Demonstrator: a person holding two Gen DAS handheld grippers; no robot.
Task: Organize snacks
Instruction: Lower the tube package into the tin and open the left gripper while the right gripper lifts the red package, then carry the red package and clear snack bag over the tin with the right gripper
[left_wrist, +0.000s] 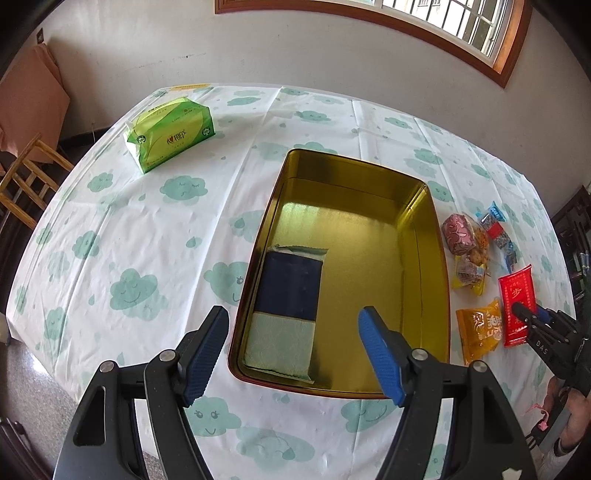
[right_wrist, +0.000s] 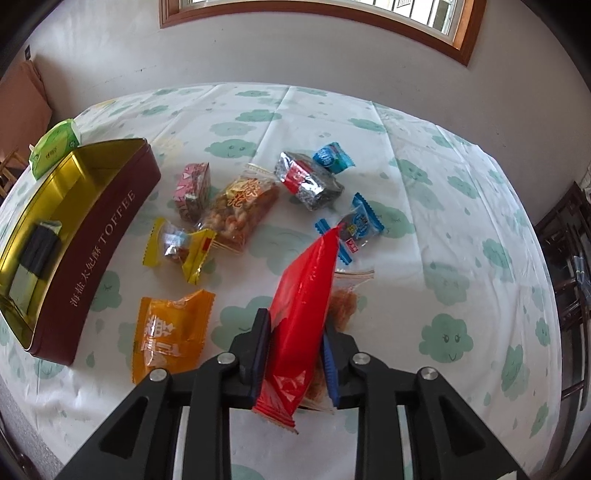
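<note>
An open gold-lined tin (left_wrist: 369, 258) lies on the cloud-print tablecloth, its maroon wall (right_wrist: 103, 240) lettered TOFFEE. A dark blue and pale green packet (left_wrist: 288, 288) rests in its near-left corner. My left gripper (left_wrist: 293, 314) hangs open above that end, nothing between its pads. To the right of the tin, my right gripper (right_wrist: 295, 325) is shut on a red packet (right_wrist: 306, 295), tilted up off the cloth. The left wrist view shows the same red packet (left_wrist: 515, 291) in the right gripper (left_wrist: 530, 312).
Loose snacks lie between tin and right gripper: orange packet (right_wrist: 170, 332), yellow candy (right_wrist: 177, 247), pink packet (right_wrist: 192, 184), peanut bag (right_wrist: 240, 206), silver packet (right_wrist: 308, 181), two blue candies (right_wrist: 360, 221). A green tissue pack (left_wrist: 170, 133) sits far left. A wooden chair (left_wrist: 26, 181) stands beyond the table.
</note>
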